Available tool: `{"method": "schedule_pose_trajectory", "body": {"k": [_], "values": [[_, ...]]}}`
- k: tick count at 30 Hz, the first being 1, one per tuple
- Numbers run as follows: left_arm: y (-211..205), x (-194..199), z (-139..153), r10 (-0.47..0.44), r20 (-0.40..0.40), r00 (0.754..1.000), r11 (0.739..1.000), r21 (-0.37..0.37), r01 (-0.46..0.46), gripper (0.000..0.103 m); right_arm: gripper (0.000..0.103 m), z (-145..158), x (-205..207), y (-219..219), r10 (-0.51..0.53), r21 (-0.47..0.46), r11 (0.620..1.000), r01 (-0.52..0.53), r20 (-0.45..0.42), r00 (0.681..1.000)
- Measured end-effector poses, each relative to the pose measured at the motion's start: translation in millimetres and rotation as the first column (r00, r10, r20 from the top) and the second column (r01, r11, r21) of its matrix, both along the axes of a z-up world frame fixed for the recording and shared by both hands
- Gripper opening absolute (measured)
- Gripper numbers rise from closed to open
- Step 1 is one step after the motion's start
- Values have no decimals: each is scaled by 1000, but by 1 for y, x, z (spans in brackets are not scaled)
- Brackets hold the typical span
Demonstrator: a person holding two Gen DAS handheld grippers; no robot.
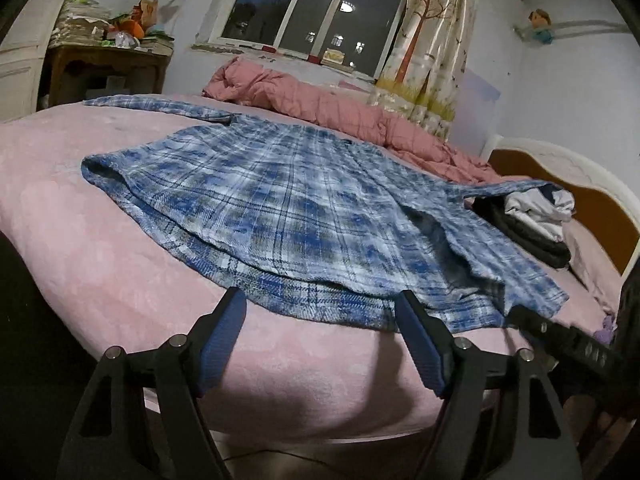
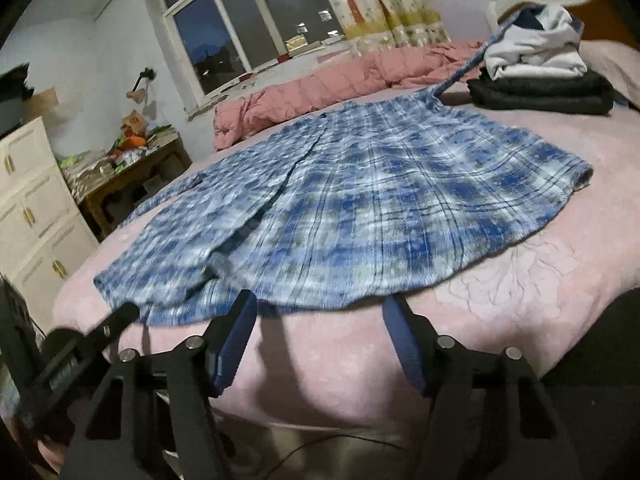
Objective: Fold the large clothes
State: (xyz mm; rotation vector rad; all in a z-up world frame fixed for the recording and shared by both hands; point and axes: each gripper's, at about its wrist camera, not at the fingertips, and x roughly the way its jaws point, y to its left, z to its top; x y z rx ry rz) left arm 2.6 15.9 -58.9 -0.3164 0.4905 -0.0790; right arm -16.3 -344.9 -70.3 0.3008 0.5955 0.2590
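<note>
Jaws agape beside shirt (image 1: 304,208) hem

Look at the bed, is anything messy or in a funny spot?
Mostly one thing: the plaid shirt lies spread flat, but one sleeve stretches up onto the stack of folded clothes instead of lying on the pink bedsheet. The pink quilt is bunched up by the window.
</note>
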Motion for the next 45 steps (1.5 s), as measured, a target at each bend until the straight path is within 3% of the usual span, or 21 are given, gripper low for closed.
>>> {"method": "schedule_pose_trajectory", "body": {"k": [2,5,6,8,9,10,13,18,22,26,30,34,36,37,38,39,40,41,44,45], "values": [[-2,1,1,10,-14,1000,1000,14,-10,75,57,1,8,0,-7,5,1000,7,-7,1000],[0,3,3,30,-26,999,999,-21,-30,75,46,2,14,4,-16,-38,999,16,-5,1000],[3,6,4,29,-30,999,999,-37,-30,70,43,3,15,4,-16,-49,999,15,-5,1000],[12,12,7,30,-40,999,997,-68,-32,55,31,6,19,-1,-14,-50,999,13,-11,1000],[16,16,9,28,-44,999,997,-70,-31,37,25,7,20,-4,-19,-45,999,18,-14,1000],[20,19,12,31,-50,998,998,-54,-33,20,12,10,24,-8,-22,-42,999,21,-18,1000],[22,31,23,-9,-55,998,1000,29,10,4,6,21,36,-11,15,-56,998,-16,-19,1000],[11,66,66,-30,-46,998,986,163,37,4,6,57,59,9,46,-231,973,-32,56,997],[8,127,86,-30,-121,992,976,209,55,4,6,79,116,23,54,-296,954,-45,19,998],[11,197,81,-16,-224,975,968,239,70,4,6,77,177,29,51,-300,951,-69,-68,996],[9,241,58,-32,-309,951,965,239,110,4,6,56,218,34,52,-314,945,-89,-126,991],[5,258,37,-93,-360,928,958,222,182,4,6,30,243,22,116,-179,971,-160,-234,965],[6,253,41,-102,-340,935,959,216,183,10,7,29,241,11,122,-111,982,-151,-228,966],[5,249,45,-100,-327,940,956,228,182,26,17,31,237,6,115,-105,985,-141,-218,969],[5,243,49,-88,-304,949,952,256,170,39,37,34,233,4,105,-117,984,-131,-202,974],[4,234,54,-73,-266,961,945,290,152,68,52,37,229,4,96,-131,984,-122,-185,978],[2,226,60,-67,-221,973,938,319,137,83,81,41,223,3,83,-142,984,-105,-155,984],[-1,216,67,-73,-169,983,930,344,129,84,90,47,214,2,65,-150,985,-80,-108,992],[-10,188,87,-124,-57,991,911,390,136,93,90,58,200,4,77,-188,978,-88,-66,995],[-12,181,92,-130,-34,991,912,389,133,102,90,61,197,5,84,-201,975,-96,-64,994]]}}
